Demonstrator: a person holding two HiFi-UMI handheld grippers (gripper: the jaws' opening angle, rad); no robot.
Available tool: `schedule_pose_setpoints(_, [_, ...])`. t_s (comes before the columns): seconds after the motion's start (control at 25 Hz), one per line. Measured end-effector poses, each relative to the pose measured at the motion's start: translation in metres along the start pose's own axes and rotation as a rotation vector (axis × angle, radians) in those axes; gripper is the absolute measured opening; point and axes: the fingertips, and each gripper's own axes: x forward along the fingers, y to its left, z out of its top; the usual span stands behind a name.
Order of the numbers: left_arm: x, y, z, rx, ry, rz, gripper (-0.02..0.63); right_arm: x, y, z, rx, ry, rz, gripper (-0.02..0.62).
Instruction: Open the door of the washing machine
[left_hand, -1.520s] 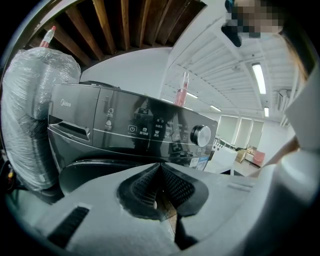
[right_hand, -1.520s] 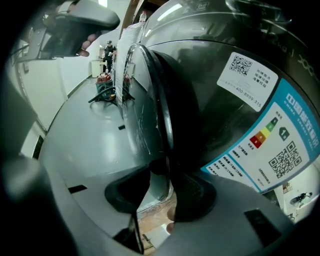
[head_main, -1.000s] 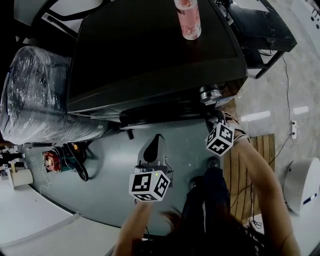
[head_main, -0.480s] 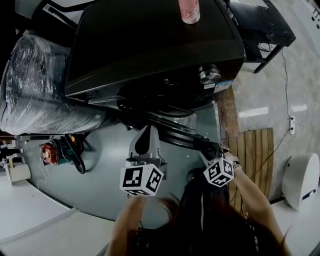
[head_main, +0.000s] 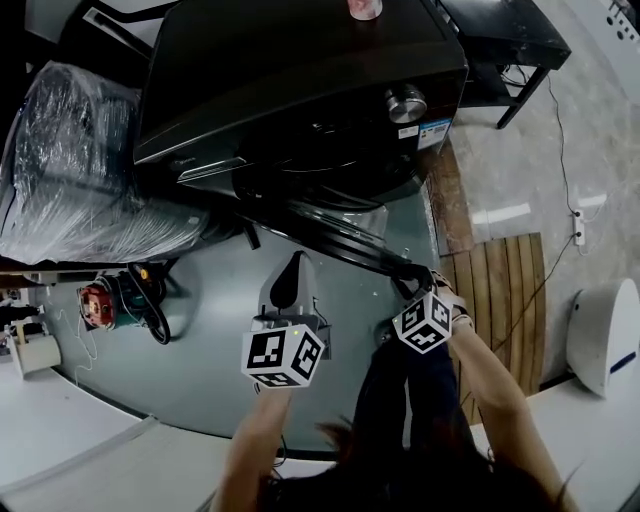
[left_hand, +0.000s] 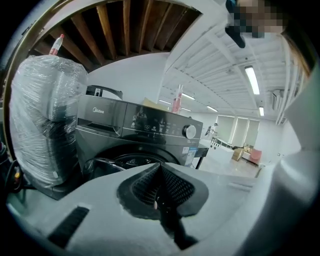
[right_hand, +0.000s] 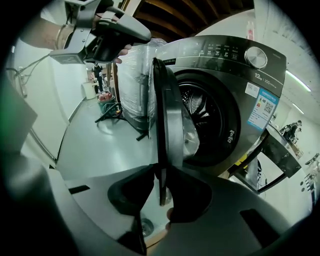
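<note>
Door (right_hand: 167, 125): round, glossy dark rim

Dark grey front-loading washing machine (head_main: 300, 90), upright, with a silver dial (head_main: 405, 101) at the control panel's right end. The round, glass-centred door (right_hand: 167, 115) is shown swung partly open on its left-hand hinge, the drum mouth (right_hand: 205, 120) exposed.

Tally: one washer (head_main: 300, 90), one door (head_main: 340, 243), one knob (head_main: 405, 102). Two grippers (left gripper (head_main: 295, 265), right gripper (head_main: 408, 278)). One wrapped bundle (head_main: 80, 170), one bottle (head_main: 364, 8).
</note>
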Motion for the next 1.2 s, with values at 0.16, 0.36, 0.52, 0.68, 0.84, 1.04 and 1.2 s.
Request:
schedule_pose_setpoints(0.16, [-0.015, 0.001, -0.011, -0.027, 0.005, 0.019, 0.014, -0.002, 0.013, -0.001, 0.014, 0.01, -0.009, 0.081])
schedule_pose_setpoints(0.36, [-0.041, 0.004, -0.02, -0.06, -0.003, 0.066, 0.014, -0.006, 0.033, -0.004, 0.017, 0.007, 0.0, 0.077])
schedule_pose_setpoints(0.52, [-0.059, 0.007, -0.026, -0.075, -0.012, 0.107, 0.014, -0.008, 0.048, -0.003, 0.019, -0.007, -0.002, 0.074])
schedule_pose_setpoints(0.68, [-0.076, 0.004, -0.032, -0.077, -0.013, 0.145, 0.014, -0.008, 0.06, -0.004, 0.016, -0.011, 0.003, 0.074])
schedule_pose_setpoints(0.84, [-0.094, 0.003, -0.035, -0.086, -0.024, 0.173, 0.014, -0.009, 0.066, -0.003, 0.026, -0.028, 0.004, 0.074])
schedule_pose_setpoints(1.04, [-0.116, 0.007, -0.042, -0.096, -0.028, 0.203, 0.014, -0.011, 0.078, -0.001, 0.042, -0.04, 0.002, 0.072])
schedule_pose_setpoints(1.2, [-0.131, 0.014, -0.047, -0.093, -0.026, 0.208, 0.014, -0.011, 0.092, -0.002, 0.051, -0.036, -0.005, 0.074])
